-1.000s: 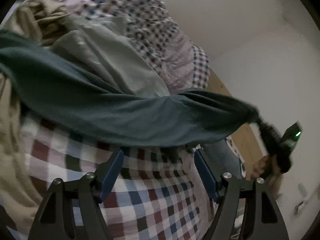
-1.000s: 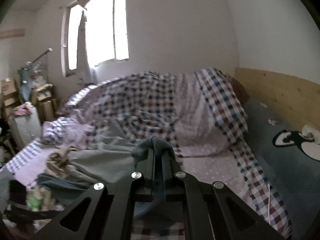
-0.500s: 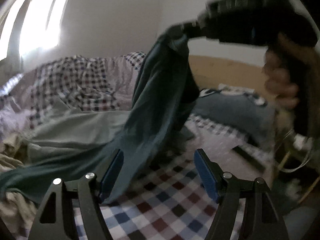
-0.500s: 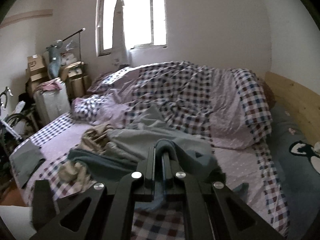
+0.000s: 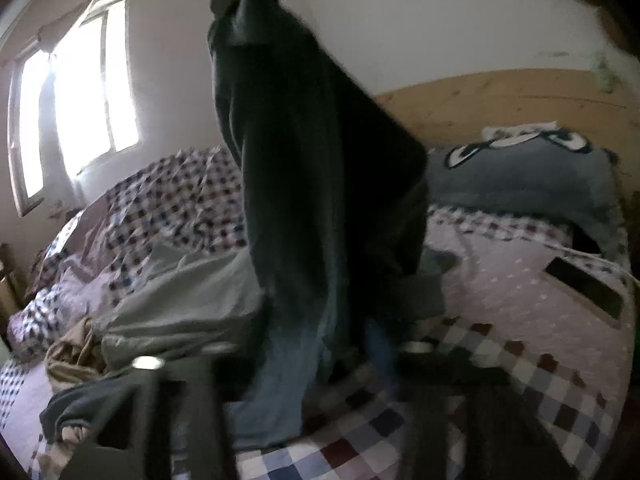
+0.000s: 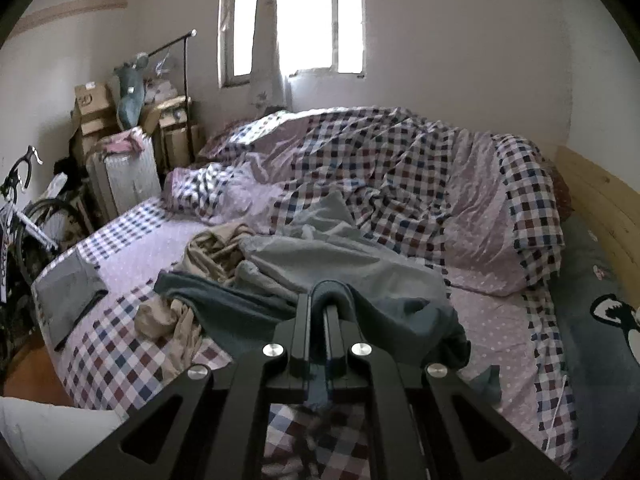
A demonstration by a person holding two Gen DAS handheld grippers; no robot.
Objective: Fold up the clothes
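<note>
Our right gripper (image 6: 326, 312) had its jaws clamped on a fold of the dark teal garment (image 6: 248, 308), which hung to the bed (image 6: 120, 344). We couldn't tell our blurred left gripper's (image 5: 280, 364) jaw state; beyond lay a grey garment (image 6: 332, 256).

No readable text, label, brand or number showing in either view. Cardboard boxes (image 6: 93, 109) by wall carrying dark printed marks, too small and blurred for reading.
</note>
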